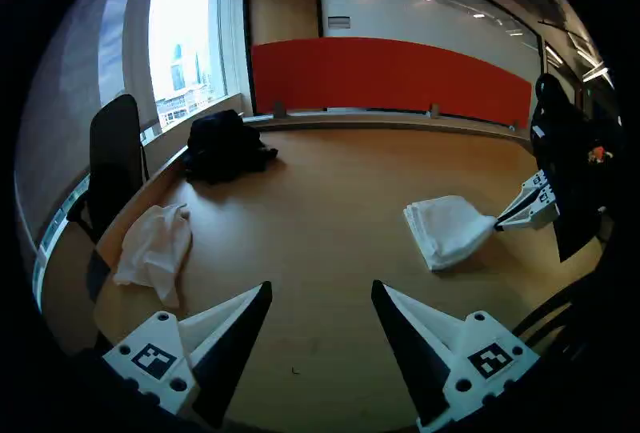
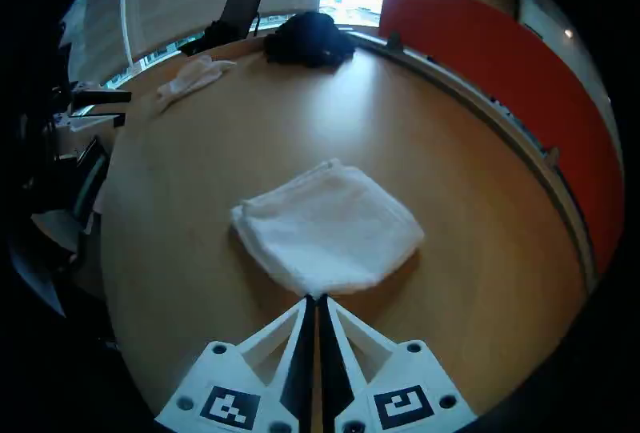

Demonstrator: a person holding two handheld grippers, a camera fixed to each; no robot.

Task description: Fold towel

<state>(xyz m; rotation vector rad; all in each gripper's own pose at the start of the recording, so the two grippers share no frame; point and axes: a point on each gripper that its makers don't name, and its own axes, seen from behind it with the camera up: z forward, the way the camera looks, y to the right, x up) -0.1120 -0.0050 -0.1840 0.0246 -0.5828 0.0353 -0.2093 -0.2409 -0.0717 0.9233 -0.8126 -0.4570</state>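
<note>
A folded white towel [image 1: 444, 229] [image 2: 328, 225] lies on the wooden table [image 1: 336, 193] [image 2: 200, 177], toward its right side in the left gripper view. My right gripper [image 2: 317, 301] [image 1: 500, 225] is shut on the towel's near corner, its fingers pressed together with only a thin slit between them. My left gripper [image 1: 320, 287] hovers open over bare table, well to the left of the towel, with nothing between its fingers.
A second, crumpled white cloth [image 1: 156, 245] [image 2: 192, 77] lies near the table's window-side edge. A black bag [image 1: 224, 146] [image 2: 310, 39] sits at the far end. A chair [image 1: 116, 161] stands by the window; a red partition [image 1: 392, 77] [image 2: 512, 73] borders the table.
</note>
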